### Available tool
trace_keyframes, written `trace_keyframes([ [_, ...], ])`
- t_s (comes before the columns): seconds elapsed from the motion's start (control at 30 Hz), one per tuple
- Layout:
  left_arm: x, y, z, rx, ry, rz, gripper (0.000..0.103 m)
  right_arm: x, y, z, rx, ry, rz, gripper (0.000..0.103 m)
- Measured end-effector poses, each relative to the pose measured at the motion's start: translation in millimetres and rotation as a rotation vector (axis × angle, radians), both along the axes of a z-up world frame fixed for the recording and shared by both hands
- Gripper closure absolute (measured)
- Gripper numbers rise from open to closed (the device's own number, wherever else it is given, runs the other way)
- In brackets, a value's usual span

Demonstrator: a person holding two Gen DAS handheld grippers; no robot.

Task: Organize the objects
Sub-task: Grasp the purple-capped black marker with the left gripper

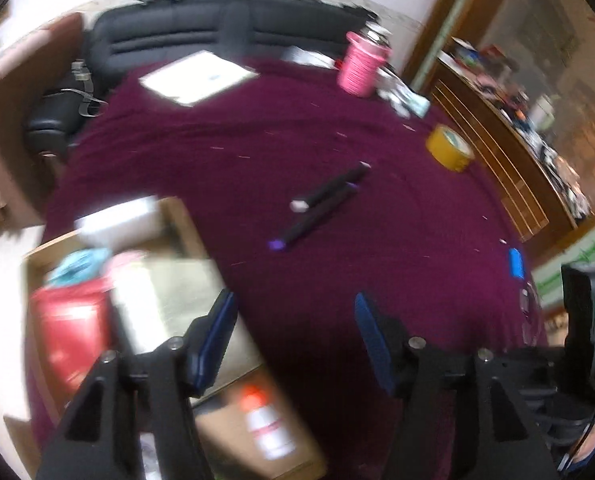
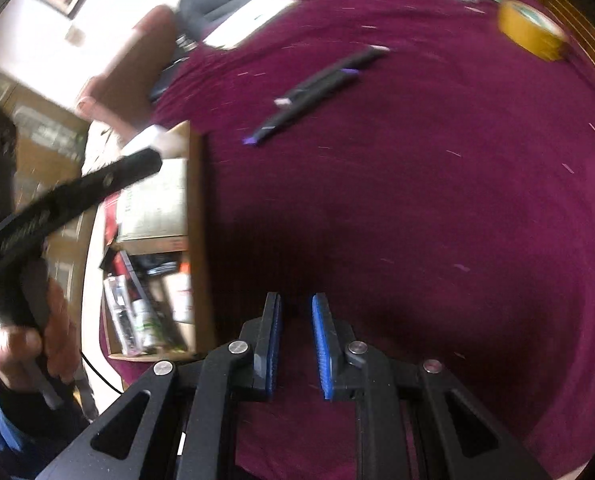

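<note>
Two black markers lie side by side on the maroon cloth: one with a white end (image 1: pixel 329 188) (image 2: pixel 329 72), one with a purple end (image 1: pixel 313 220) (image 2: pixel 297 108). A cardboard box (image 1: pixel 185 224) (image 2: pixel 195 200) at the cloth's left edge holds a grey carton (image 2: pixel 157 204), a red packet (image 1: pixel 69 328), a small bottle (image 1: pixel 265 420) and other items. My left gripper (image 1: pixel 293 300) is open and empty over the box's right edge. My right gripper (image 2: pixel 296 300) is open a little and empty, low over bare cloth, well short of the markers.
A yellow tape roll (image 1: pixel 449 148) (image 2: pixel 529 28), a pink cup (image 1: pixel 359 66), a white pad (image 1: pixel 197 76) and a small blue object (image 1: pixel 516 263) lie on the cloth. A black sofa (image 1: pixel 217 28) stands behind; a wooden cabinet (image 1: pixel 497 148) is at the right.
</note>
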State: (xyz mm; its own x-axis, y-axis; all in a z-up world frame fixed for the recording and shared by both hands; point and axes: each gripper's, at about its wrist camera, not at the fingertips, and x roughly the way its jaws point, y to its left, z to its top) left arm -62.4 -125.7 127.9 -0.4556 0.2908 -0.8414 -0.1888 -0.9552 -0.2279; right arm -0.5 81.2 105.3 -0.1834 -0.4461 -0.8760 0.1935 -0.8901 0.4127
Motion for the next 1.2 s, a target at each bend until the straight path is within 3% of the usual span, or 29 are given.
trace_keyframes([
  [0.13,-38,35,-22,-0.025,-0.056,-0.054,0.04,3,43,-2,0.008,-0.005,-0.075,0.085],
  [0.43,-115,63,-81,-0.235,-0.133,-0.017,0.038,9,103,-12,0.019,-0.029,-0.149,0.085],
  [0.57,-129,62,-100,-0.214,-0.206,-0.013,0.038,9,120,-15,0.025,-0.04,-0.169,0.085],
  [0.7,-130,72,-110,-0.245,-0.208,-0.027,0.038,8,130,-15,0.031,-0.038,-0.181,0.085],
  [0.77,-126,79,-109,-0.236,-0.185,-0.03,0.043,6,130,-15,0.031,-0.043,-0.181,0.085],
  [0.83,-119,90,-108,-0.248,-0.169,-0.043,0.069,4,130,-15,0.031,-0.044,-0.18,0.085],
  [0.87,-117,95,-107,-0.255,-0.162,-0.045,0.071,2,129,-15,0.029,-0.045,-0.175,0.085],
  [0.9,-115,100,-106,-0.256,-0.158,-0.05,0.081,2,127,-15,0.027,-0.045,-0.171,0.085],
  [1.2,-136,118,-104,-0.24,-0.132,-0.031,0.081,-3,97,-14,0.02,-0.041,-0.115,0.085],
])
